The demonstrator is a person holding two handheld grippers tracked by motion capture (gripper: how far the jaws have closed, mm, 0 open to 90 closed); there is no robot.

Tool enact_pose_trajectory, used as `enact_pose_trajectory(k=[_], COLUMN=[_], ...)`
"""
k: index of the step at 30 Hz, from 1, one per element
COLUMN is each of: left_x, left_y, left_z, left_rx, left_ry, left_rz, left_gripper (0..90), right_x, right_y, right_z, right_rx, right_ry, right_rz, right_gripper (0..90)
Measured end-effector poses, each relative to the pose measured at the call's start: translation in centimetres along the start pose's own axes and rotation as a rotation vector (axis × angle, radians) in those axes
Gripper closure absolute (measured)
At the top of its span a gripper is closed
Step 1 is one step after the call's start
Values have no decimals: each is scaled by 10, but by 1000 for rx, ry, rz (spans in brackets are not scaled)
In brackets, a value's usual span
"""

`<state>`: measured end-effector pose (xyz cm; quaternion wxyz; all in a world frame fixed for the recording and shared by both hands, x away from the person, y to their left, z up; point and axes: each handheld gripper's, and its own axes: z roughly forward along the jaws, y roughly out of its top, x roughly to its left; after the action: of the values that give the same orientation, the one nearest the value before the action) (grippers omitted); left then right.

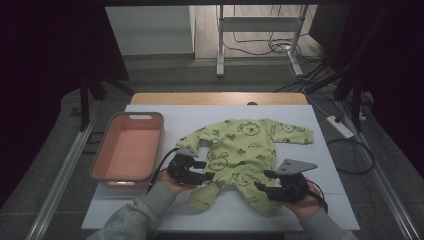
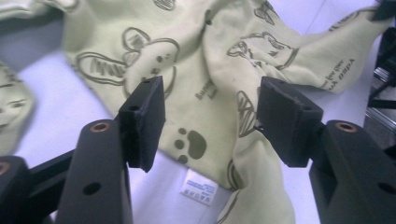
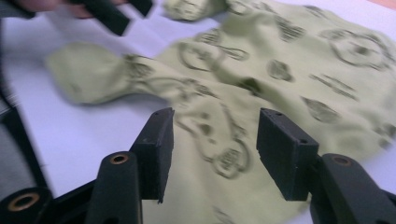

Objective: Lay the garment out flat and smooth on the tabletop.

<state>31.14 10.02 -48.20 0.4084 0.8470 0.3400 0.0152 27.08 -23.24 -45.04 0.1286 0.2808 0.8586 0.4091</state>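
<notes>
A pale green baby onesie (image 1: 245, 150) printed with dark animal figures lies spread on a white sheet (image 1: 200, 120). My left gripper (image 1: 207, 176) sits at the onesie's lower left, beside one leg. In the left gripper view its jaws (image 2: 210, 116) stand open over the cloth (image 2: 210, 70), near a small white label (image 2: 200, 187), without pressing on anything. My right gripper (image 1: 262, 180) hovers at the other leg, lower right. In the right gripper view its jaws (image 3: 212, 149) are open above the blurred fabric (image 3: 280, 70), and the left gripper (image 3: 116, 14) shows far off.
A pink plastic basket (image 1: 139, 116) stands on the left of the sheet, close to my left hand. The wooden table edge (image 1: 220, 98) runs behind the sheet. Beyond it are metal stand legs (image 1: 220, 50) and cables on the floor.
</notes>
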Motion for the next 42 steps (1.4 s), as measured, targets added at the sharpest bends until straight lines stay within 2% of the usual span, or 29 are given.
enact_pose_trajectory(k=[5,8,9,10,14,17,21,27,30,33,35,38,42], left_x=[3,5,7,8,12,14,16,19,19,20,20,21,20], left_y=[-3,-4,-4,-5,-6,-6,-8,-8,-8,-9,-9,-9,-10], left_z=[-3,-1,-1,-1,-1,-3,-4,-5,-5,-5,-5,-5,-7], left_rx=[3,9,13,15,17,13,13,12,11,15,16,20,14], left_ry=[28,32,40,44,66,76,90,97,97,99,100,100,93], left_rz=[-9,-12,-17,-18,-22,-29,-41,-50,-53,-54,-54,-50,-50], left_gripper=[399,392,392,389,374,370,370,371,371,370,369,368,363], right_x=[24,36,36,47,68,79,86,88,93,96,97,95,92], right_y=[10,14,14,17,25,29,30,26,24,24,24,25,29], right_z=[16,32,32,44,68,84,102,127,136,140,140,138,124], right_rx=[33,70,70,88,104,122,142,191,214,214,209,194,173], right_ry=[83,119,119,154,220,236,269,269,225,177,152,158,199], right_rz=[-46,-78,-78,-97,-135,-170,-190,-211,-252,-264,-277,-283,-272], right_gripper=[467,465,465,460,449,444,446,435,459,516,587,726,762])
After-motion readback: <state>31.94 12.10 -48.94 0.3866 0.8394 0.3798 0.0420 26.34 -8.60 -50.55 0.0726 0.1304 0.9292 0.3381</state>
